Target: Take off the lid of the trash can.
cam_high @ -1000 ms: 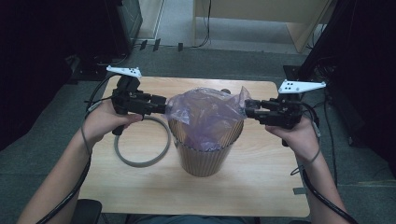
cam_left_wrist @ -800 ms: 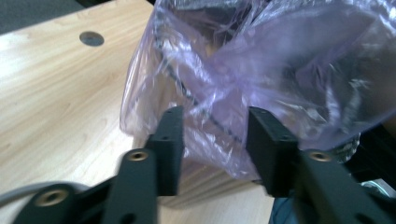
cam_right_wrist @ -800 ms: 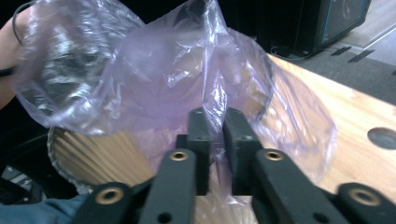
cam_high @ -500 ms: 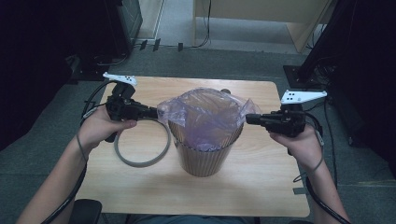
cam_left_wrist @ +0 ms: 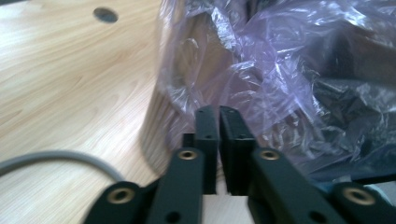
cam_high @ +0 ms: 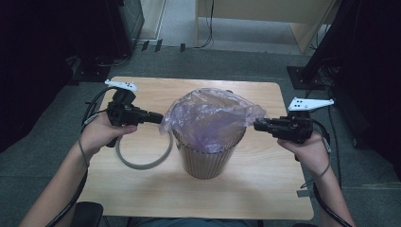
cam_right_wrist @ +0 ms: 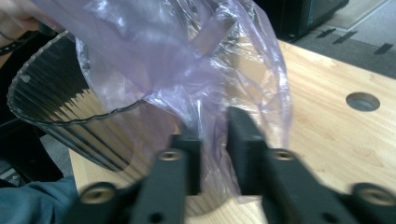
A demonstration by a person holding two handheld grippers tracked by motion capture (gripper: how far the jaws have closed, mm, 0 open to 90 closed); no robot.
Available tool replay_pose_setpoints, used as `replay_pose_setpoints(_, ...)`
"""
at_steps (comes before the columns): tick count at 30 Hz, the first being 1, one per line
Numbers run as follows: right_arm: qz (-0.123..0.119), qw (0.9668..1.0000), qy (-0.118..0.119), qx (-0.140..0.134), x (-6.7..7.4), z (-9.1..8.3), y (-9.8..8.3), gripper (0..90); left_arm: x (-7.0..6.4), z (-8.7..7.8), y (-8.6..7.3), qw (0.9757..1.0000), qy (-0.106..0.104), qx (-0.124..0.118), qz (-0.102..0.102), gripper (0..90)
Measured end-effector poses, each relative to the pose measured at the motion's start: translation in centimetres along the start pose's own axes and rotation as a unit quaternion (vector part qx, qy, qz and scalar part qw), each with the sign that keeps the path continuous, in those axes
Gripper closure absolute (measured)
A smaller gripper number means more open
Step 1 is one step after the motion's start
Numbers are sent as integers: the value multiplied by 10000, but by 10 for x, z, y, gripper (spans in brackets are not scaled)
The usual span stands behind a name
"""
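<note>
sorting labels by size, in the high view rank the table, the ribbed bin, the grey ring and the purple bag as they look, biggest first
1. table, by far the widest.
2. purple bag and ribbed bin: unsure, since the bag drapes over the bin's rim and hides its top.
3. grey ring, partly hidden behind the bin, looks smallest.

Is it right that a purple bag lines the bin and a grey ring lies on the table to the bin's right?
Not quite: in the high view the grey ring lies left of the bin, beside the left claw. The purple bag does line the bin.
</note>
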State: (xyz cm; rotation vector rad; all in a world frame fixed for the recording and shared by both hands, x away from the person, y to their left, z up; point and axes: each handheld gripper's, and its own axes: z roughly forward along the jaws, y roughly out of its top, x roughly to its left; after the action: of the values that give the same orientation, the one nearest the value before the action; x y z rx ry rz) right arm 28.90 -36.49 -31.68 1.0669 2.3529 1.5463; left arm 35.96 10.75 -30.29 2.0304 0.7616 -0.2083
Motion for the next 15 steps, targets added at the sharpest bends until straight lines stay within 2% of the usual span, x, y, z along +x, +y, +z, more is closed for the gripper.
replay_pose_setpoints(3, -112, 9998, 67, -126, 3, -5, 4, 565, -4, -7, 5, 9998, -10, -181, 67, 783)
replay_pose_setpoints(6, -215, 9995, 67, -218, 7, -12, 9, 448, -9, -14, 11, 9995, 15, -273, 174, 737)
replay_pose_setpoints(11, -234, 9992, 52, -307, 13, -25, 13, 376, -14, -24, 18, 9987, 41, -456, 223, 665)
replay_pose_setpoints(13, -249, 9992, 32, -318, 14, -31, 15, 373, -15, -27, 21, 9982, 34, -542, 237, 640)
replay_pose_setpoints(15, -244, 9989, 24, -396, 16, -38, 20, 411, -17, -31, 25, 9977, 20, -624, 250, 613)
